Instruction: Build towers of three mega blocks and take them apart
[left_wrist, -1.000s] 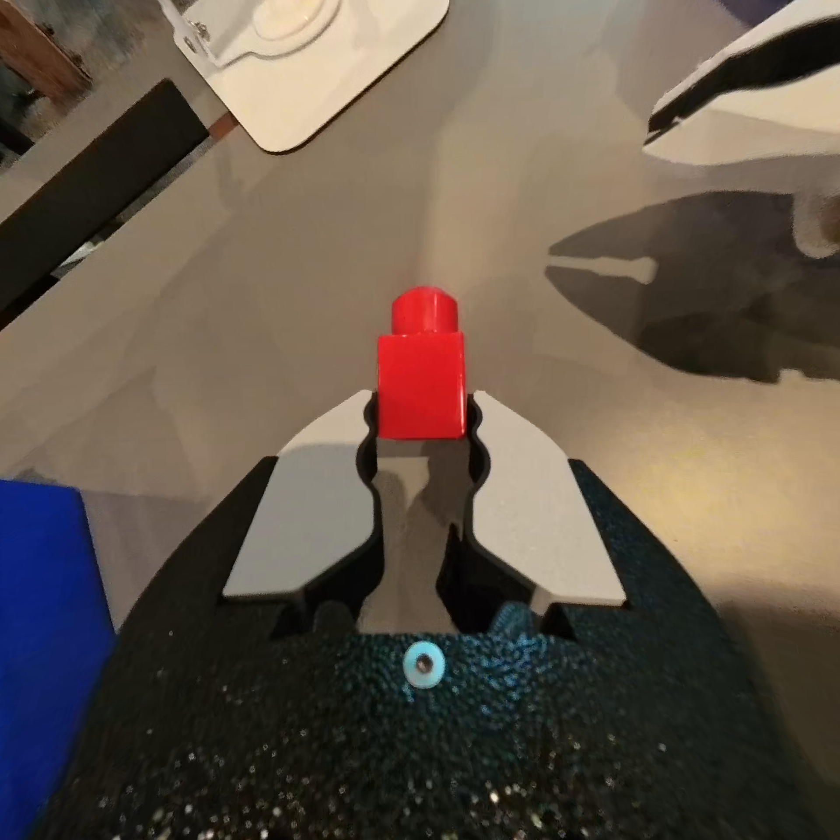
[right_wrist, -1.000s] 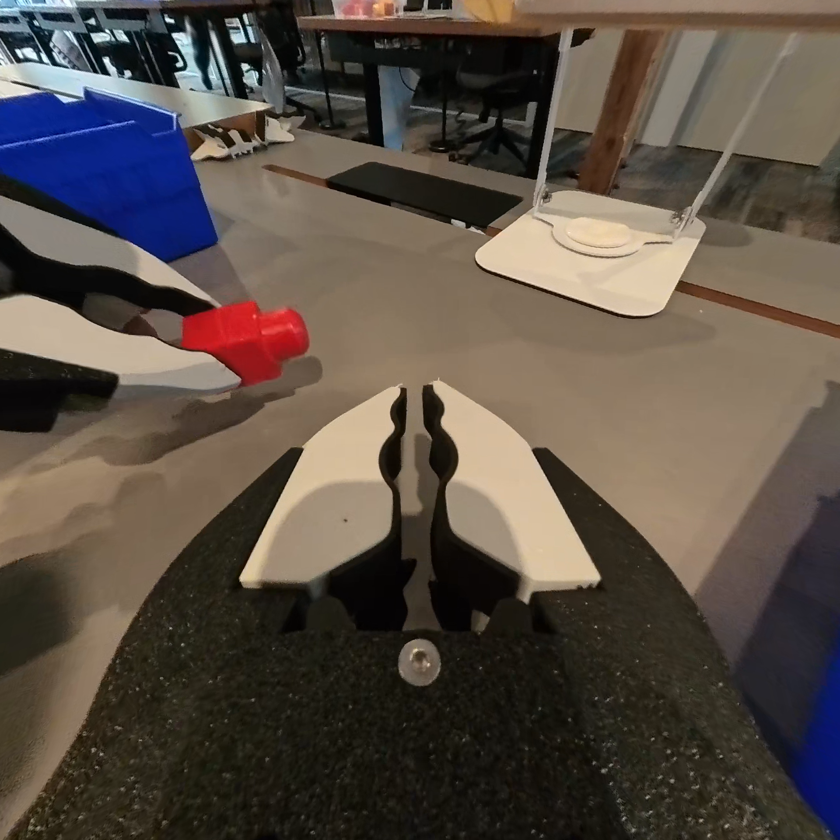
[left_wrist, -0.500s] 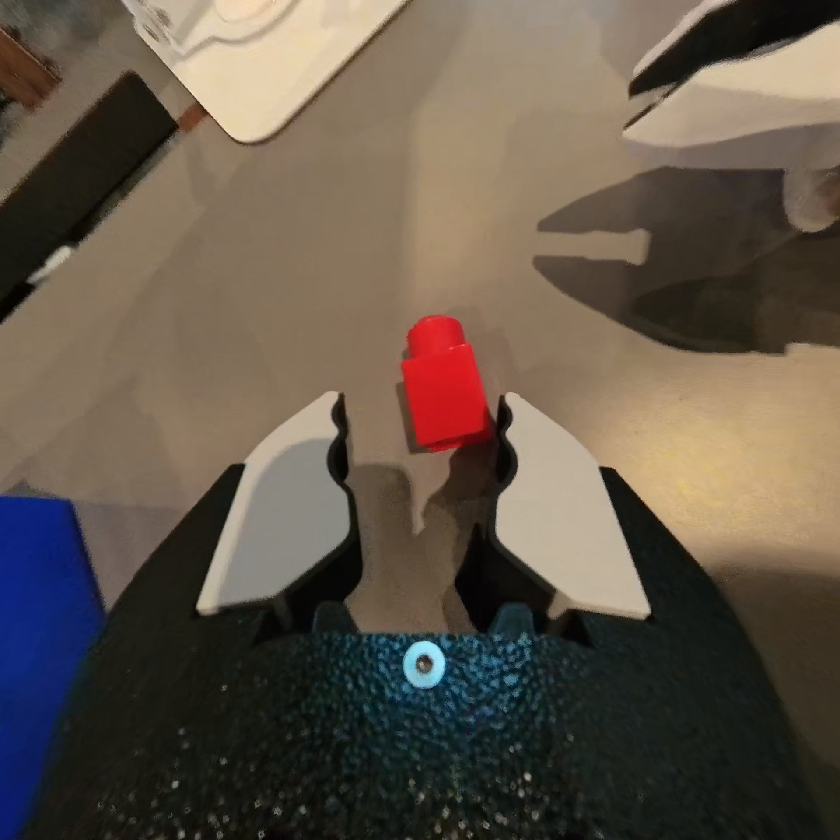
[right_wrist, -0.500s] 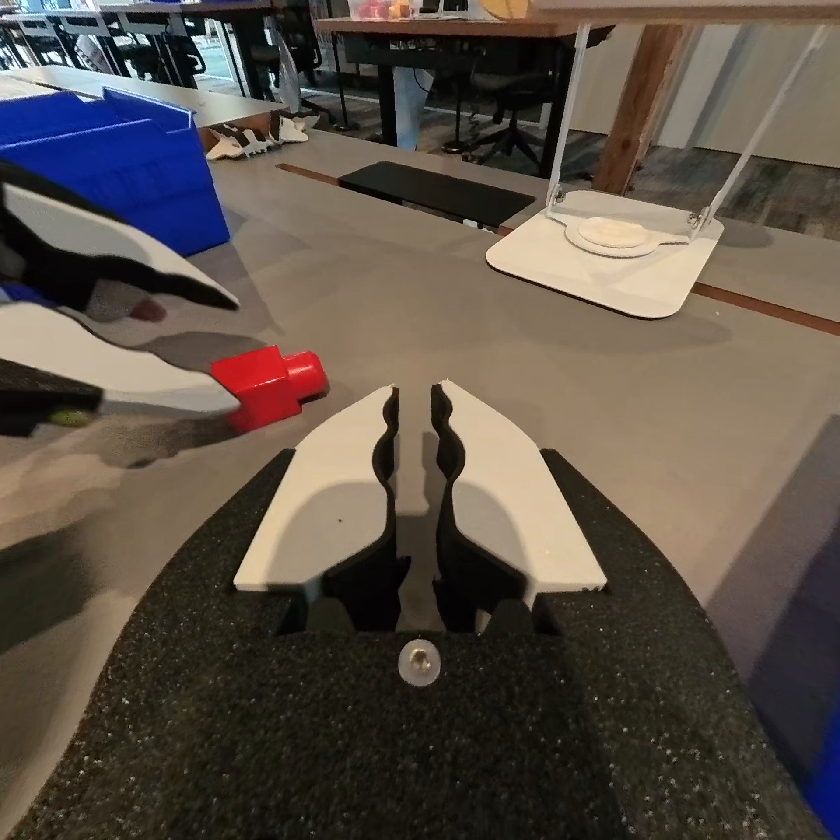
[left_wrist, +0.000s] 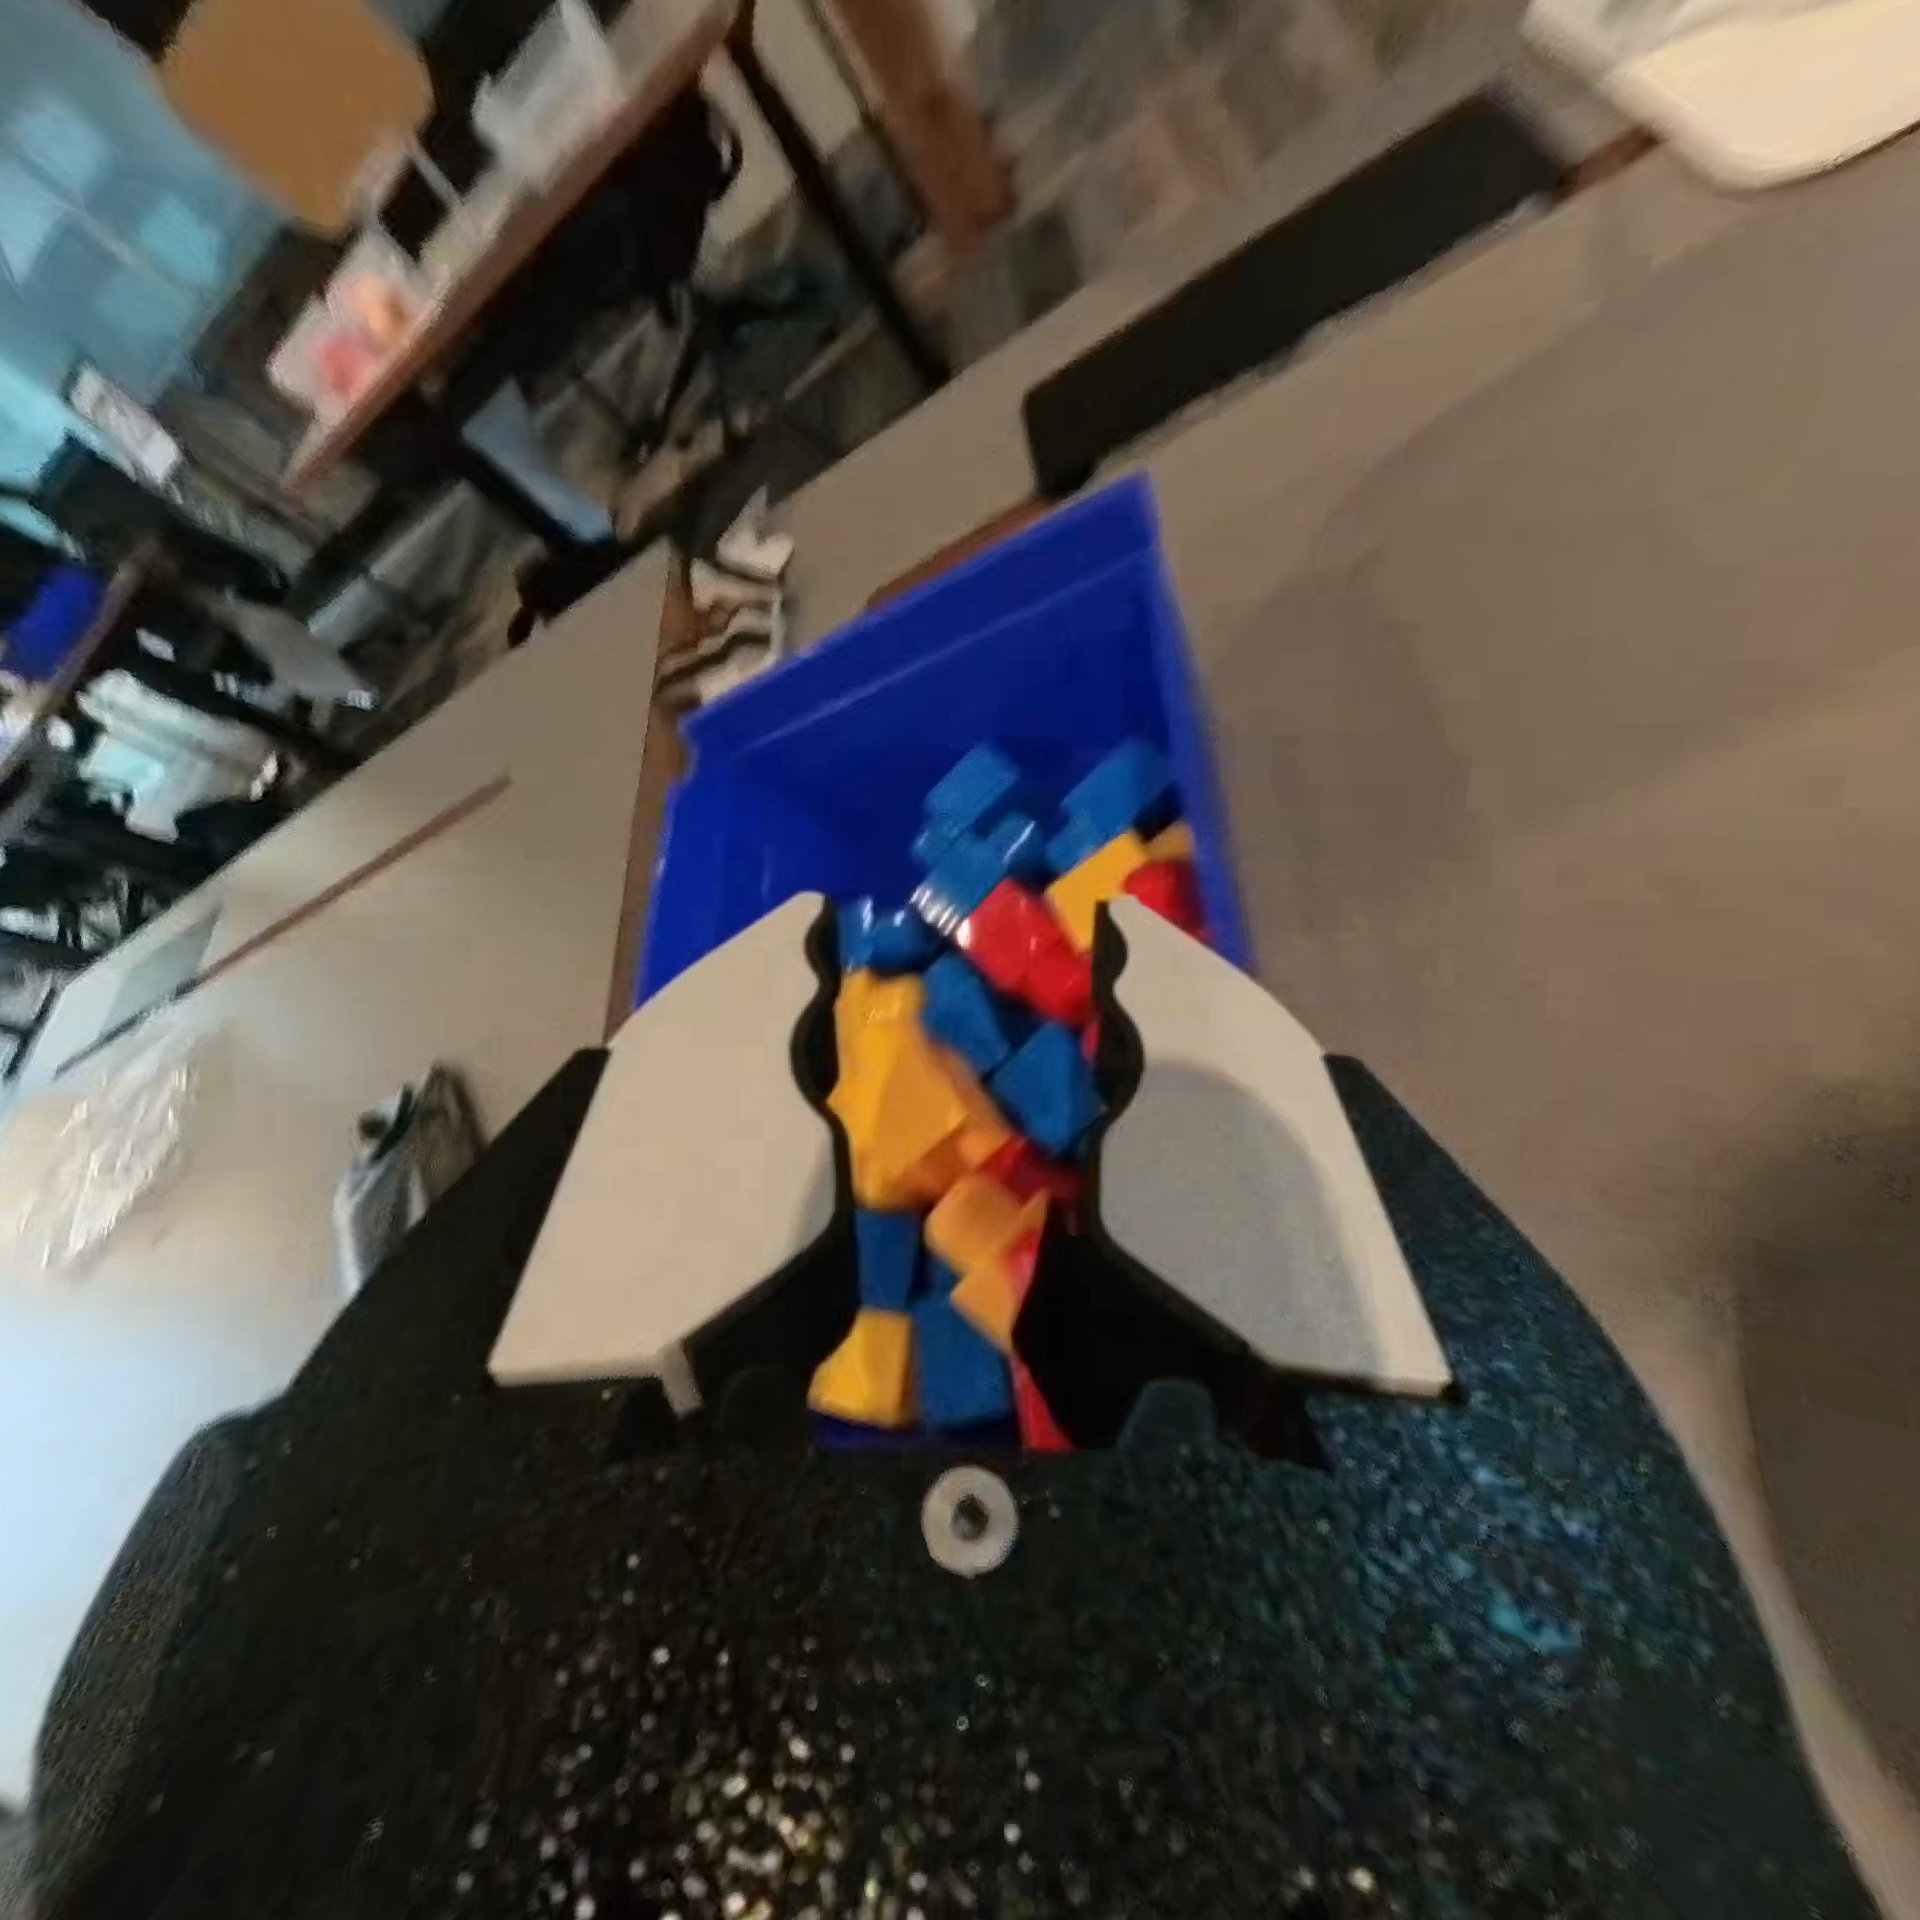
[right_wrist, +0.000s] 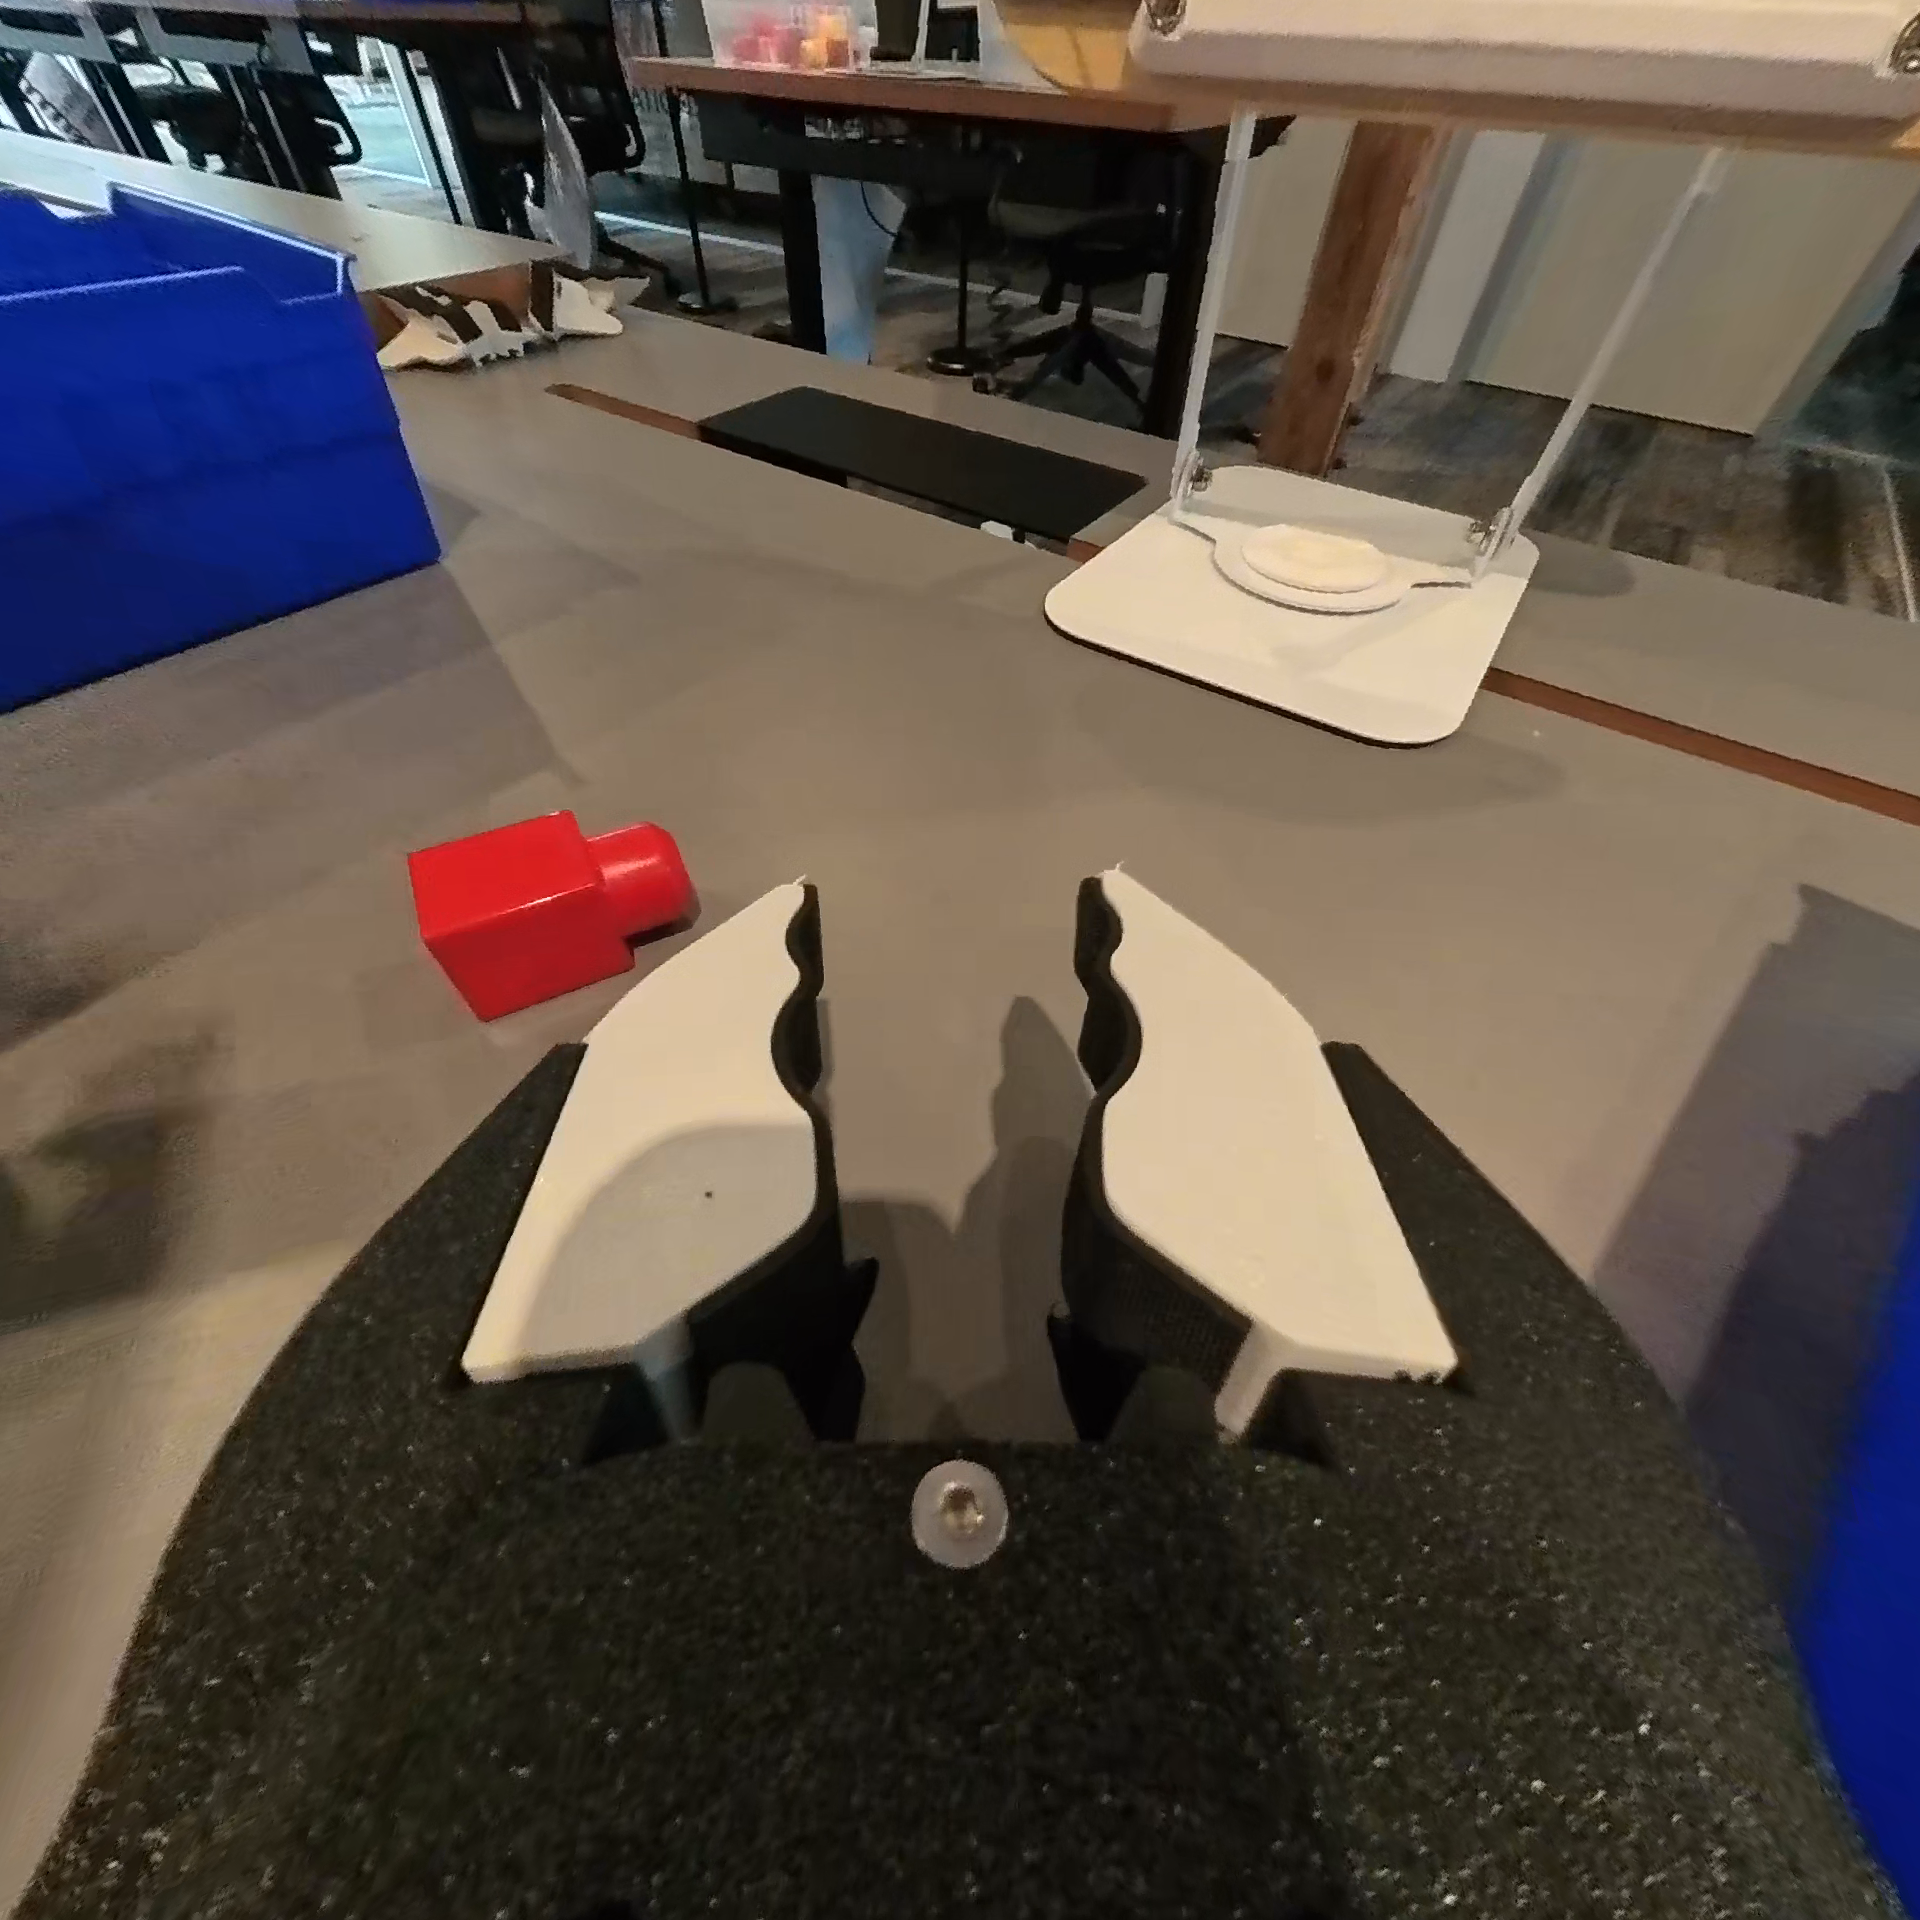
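A red block (right_wrist: 540, 914) lies on its side on the grey table (right_wrist: 935, 748), just left of my right gripper's left finger, apart from it. My right gripper (right_wrist: 945, 894) is open and empty, low over the table. My left gripper (left_wrist: 961, 914) is open and empty, held above the blue bin (left_wrist: 935, 665), which holds several blue, yellow and red blocks (left_wrist: 935, 1091). The left wrist view is blurred by motion. The same blue bin (right_wrist: 177, 447) stands at the left in the right wrist view.
A white stand base (right_wrist: 1299, 623) with clear legs stands at the back right. A black strip (right_wrist: 914, 457) lies across the table's far seam. A dark blue thing (right_wrist: 1860, 1403) sits at the right edge. Desks and chairs stand beyond the table.
My left gripper let go of the red block, which now lies on the table, then swung left over the blue bin. My right gripper opened from nearly shut.
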